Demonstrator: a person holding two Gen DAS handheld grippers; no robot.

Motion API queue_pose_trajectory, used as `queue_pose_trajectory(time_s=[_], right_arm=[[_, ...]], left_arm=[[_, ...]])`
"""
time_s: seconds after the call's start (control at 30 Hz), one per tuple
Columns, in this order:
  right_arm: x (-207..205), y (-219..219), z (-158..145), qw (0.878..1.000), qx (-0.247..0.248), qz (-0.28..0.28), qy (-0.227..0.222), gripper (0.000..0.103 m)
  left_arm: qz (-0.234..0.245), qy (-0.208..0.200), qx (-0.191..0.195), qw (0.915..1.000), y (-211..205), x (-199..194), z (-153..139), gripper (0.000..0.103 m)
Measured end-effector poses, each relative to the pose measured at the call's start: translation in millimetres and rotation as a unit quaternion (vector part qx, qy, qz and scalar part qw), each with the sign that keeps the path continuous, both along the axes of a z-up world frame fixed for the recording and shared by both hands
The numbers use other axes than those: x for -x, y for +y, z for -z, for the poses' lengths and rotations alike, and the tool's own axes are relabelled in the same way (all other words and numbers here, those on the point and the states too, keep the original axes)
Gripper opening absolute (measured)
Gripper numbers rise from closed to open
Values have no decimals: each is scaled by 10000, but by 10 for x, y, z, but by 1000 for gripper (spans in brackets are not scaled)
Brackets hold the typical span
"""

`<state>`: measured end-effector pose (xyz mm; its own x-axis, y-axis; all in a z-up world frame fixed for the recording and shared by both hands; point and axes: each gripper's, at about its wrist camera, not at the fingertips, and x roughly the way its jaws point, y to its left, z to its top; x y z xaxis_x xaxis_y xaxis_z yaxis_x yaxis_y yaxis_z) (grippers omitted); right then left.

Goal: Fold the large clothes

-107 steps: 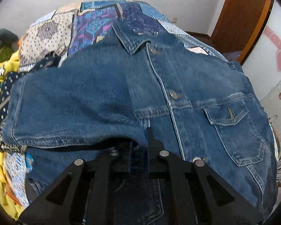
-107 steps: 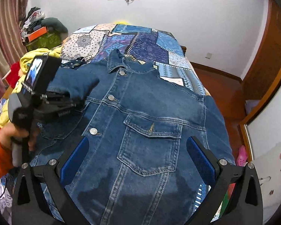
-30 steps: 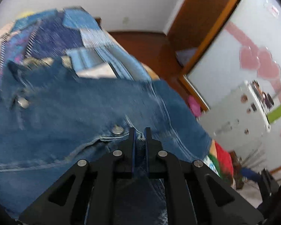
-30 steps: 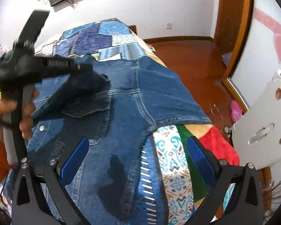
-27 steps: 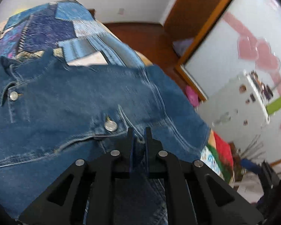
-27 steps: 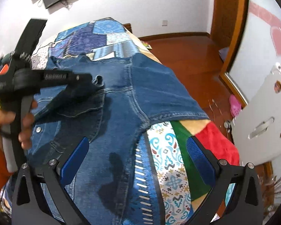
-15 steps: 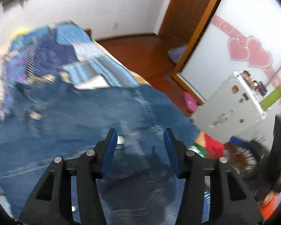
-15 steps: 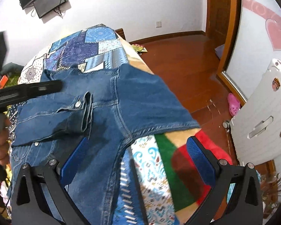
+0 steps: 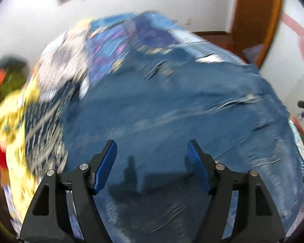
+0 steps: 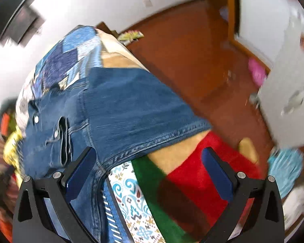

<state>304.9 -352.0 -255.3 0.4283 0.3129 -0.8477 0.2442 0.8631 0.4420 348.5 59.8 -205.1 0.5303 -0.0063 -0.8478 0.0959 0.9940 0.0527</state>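
A blue denim jacket [image 9: 172,105] lies spread on the bed, blurred in the left wrist view. One sleeve lies folded across its front, its buttoned cuff [image 10: 63,139] showing in the right wrist view. My left gripper [image 9: 152,162] is open and empty above the jacket's lower part. My right gripper [image 10: 150,170] is open and empty over the jacket's right side [image 10: 131,109], which hangs over the bed's edge.
A patchwork bedspread [image 10: 69,54] covers the bed, with a red, green and patterned blanket [image 10: 192,182] at its near corner. Yellow cloth [image 9: 6,117] lies at the left. A wooden floor [image 10: 192,50], a white cabinet [image 10: 289,85] and a door [image 9: 255,16] are to the right.
My left gripper let go of the sleeve cuff, opened and pulled back over the jacket. The sleeve now lies across the jacket's front. My right gripper swung right toward the bed's edge.
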Motion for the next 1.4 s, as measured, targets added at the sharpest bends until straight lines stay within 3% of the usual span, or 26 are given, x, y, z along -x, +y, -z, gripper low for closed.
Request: queue_pose_trajectory(time_s=[0.17, 0.37, 0.5, 0.57, 0.67, 0.87, 1.1, 1.27, 1.4], right_arm=[[-158, -74, 331, 9980, -403, 232, 438, 102], [-315, -117, 492, 9943, -787, 547, 472, 90], [-388, -257, 613, 9863, -1170, 1023, 558, 67], [-380, -340, 630, 9819, -1318, 1243, 553, 41], [-388, -347, 583, 9813, -1276, 1350, 502, 15], [-385, -71, 50, 9940, -334, 1029, -131, 9], [-363, 152, -708, 9913, -541, 653, -1011, 7], [-319, 799, -1349, 9842, -277, -148, -1740, 7], [-313, 1398, -1431, 9776, -100, -918, -1891, 7]], left_arm=[[-706, -14, 495, 9963, 534, 194, 122, 71], [-932, -17, 686, 9933, 709, 292, 155, 71], [-1020, -8, 854, 9911, 728, 340, 196, 71], [-1032, 6, 902, 9906, 728, 347, 213, 71], [-981, 14, 925, 9909, 698, 368, 214, 71], [-909, -132, 867, 9920, 651, 459, 104, 71], [-851, -393, 847, 9920, 676, 619, -85, 71], [-820, -496, 834, 9919, 718, 744, -132, 71], [-782, -495, 811, 9924, 740, 822, -119, 71]])
